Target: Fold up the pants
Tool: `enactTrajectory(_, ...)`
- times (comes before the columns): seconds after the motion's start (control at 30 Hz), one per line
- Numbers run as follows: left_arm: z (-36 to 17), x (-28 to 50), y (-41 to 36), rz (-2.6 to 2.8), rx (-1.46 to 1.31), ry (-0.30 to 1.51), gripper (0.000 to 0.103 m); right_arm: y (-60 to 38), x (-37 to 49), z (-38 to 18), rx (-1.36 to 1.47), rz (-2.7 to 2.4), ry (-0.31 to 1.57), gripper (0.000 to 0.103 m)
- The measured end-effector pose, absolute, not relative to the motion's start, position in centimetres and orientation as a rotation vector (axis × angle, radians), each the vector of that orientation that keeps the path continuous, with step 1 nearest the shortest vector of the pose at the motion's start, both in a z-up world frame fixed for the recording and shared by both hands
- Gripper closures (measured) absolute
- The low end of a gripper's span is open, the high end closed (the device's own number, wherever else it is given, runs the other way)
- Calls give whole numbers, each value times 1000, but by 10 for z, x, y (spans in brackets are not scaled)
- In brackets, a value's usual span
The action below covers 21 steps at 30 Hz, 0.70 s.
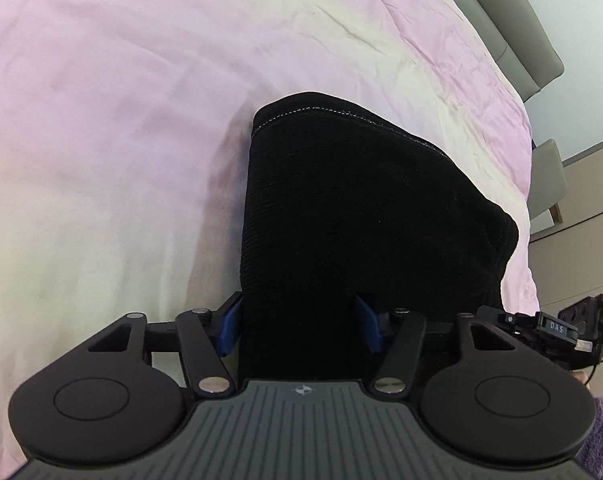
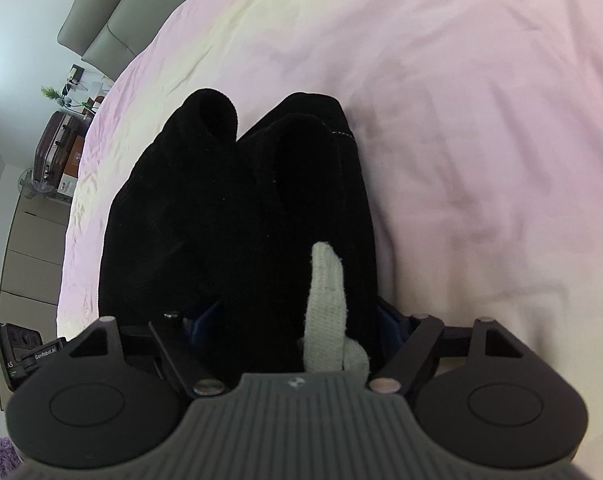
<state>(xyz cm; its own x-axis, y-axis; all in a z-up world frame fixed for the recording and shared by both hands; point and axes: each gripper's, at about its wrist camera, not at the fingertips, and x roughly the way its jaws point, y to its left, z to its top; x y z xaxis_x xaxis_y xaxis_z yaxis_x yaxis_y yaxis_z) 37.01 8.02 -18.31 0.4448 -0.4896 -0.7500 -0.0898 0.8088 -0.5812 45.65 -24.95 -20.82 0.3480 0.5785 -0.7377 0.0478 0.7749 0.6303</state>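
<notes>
The black pants (image 1: pixel 361 208) hang over a pink bed sheet (image 1: pixel 121 100), bunched in thick folds. My left gripper (image 1: pixel 299 324) has its blue-padded fingers (image 1: pixel 229 326) closed on a wide bundle of the pants fabric. In the right wrist view the same black pants (image 2: pixel 229 208) hang in two folded lobes, with a grey drawstring (image 2: pixel 327 308) lying over them. My right gripper (image 2: pixel 299 320) is closed on the pants near the waistband; its fingers are mostly hidden by fabric.
The bed's grey headboard (image 1: pixel 513 20) runs along the far edge. The other gripper's body (image 1: pixel 573 328) shows at the right. In the right wrist view a dresser (image 2: pixel 29 248), a suitcase (image 2: pixel 55 148) and small items stand beside the bed.
</notes>
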Motion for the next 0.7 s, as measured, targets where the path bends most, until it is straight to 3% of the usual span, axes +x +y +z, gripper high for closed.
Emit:
enactTrajectory(0.3,-137,357,59,-207,-452,1043,74,-226,438,-156,514,345,1105,53)
enactTrajectory(0.7,-47,303,98,-203,-329,993,78,-148,377,-63,489,396,1043,58)
